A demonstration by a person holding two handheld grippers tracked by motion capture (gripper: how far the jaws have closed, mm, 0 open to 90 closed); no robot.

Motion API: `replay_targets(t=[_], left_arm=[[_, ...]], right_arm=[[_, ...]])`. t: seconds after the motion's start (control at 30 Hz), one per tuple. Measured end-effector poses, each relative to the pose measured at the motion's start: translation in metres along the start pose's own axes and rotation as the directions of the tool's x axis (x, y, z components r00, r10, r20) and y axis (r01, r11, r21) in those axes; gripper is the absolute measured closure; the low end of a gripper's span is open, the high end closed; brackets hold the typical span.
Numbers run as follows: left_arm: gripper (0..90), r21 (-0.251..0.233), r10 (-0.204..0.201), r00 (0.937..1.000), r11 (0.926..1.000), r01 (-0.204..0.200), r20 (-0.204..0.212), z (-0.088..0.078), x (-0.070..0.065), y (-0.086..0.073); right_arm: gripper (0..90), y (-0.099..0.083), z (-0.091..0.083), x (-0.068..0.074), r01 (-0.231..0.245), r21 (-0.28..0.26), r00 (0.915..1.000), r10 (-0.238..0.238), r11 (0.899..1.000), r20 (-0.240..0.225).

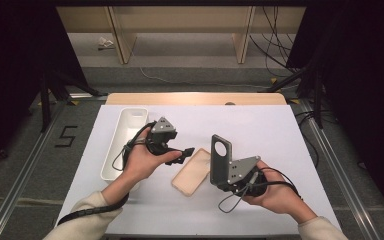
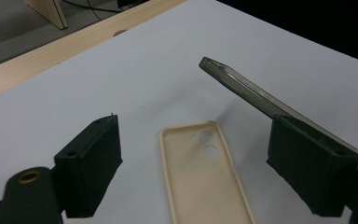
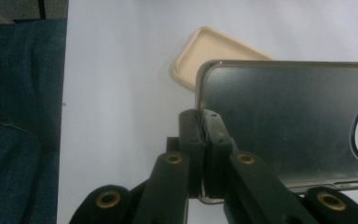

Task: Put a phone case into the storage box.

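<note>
A beige phone case (image 1: 192,172) lies open side up on the white table top, also in the left gripper view (image 2: 205,177). My left gripper (image 1: 186,152) hovers just left of it, jaws open and empty (image 2: 193,126), the case lying between and beyond them. A dark grey phone case (image 1: 220,155) with a round camera hole stands upright above the table. My right gripper (image 1: 220,181) is shut on its lower edge; the jaws pinch the rim (image 3: 204,116) of the dark case (image 3: 284,121). The beige case (image 3: 209,51) lies behind it.
A long white tray (image 1: 125,135) sits at the table's left side, beside my left hand. The white sheet (image 1: 260,125) covers the table up to a wooden strip (image 1: 195,98) at the far edge. Blue cloth (image 3: 18,116) borders the table in the right gripper view.
</note>
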State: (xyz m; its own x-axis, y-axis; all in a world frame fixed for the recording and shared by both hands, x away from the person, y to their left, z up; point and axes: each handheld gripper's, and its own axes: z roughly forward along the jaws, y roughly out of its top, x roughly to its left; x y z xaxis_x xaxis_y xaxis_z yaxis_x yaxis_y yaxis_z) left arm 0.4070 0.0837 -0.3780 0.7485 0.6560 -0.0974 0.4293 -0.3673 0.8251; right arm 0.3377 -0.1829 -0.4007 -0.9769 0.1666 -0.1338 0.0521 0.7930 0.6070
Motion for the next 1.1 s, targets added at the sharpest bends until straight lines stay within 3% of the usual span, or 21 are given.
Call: replay_targets(t=[0.2,0.33,0.5,0.63,1.0,1.1], left_arm=[[20.3,0.030,-0.039,0.9985,0.9988,0.038,0.037,0.017,-0.002,0.010],[22.8,0.043,-0.087,0.9935,0.9955,0.084,0.074,0.030,-0.003,0.016],[26.3,0.077,-0.120,0.9895,0.9905,0.114,0.080,0.045,-0.004,0.022],[33.0,0.120,-0.157,0.9851,0.9818,0.147,0.071,0.054,-0.004,0.026],[49.4,0.203,-0.252,0.9642,0.9514,0.232,0.082,0.072,-0.006,0.030],[55.0,0.208,-0.289,0.9534,0.9412,0.267,0.086,0.075,-0.003,0.030]], right_arm=[[89.2,0.003,0.002,0.001,0.004,-0.002,1.0000,-0.004,1.000,-0.001],[89.2,0.005,0.004,0.002,0.017,-0.001,0.9999,-0.017,1.000,-0.005],[89.2,0.006,0.005,0.003,0.019,-0.001,0.9998,-0.019,1.000,-0.007],[89.2,0.007,0.005,0.003,0.024,-0.004,0.9997,-0.024,1.000,-0.005],[89.2,0.008,0.005,0.004,0.029,-0.005,0.9996,-0.029,1.000,-0.005],[89.2,0.009,0.005,0.005,0.033,-0.003,0.9994,-0.033,0.999,-0.006]])
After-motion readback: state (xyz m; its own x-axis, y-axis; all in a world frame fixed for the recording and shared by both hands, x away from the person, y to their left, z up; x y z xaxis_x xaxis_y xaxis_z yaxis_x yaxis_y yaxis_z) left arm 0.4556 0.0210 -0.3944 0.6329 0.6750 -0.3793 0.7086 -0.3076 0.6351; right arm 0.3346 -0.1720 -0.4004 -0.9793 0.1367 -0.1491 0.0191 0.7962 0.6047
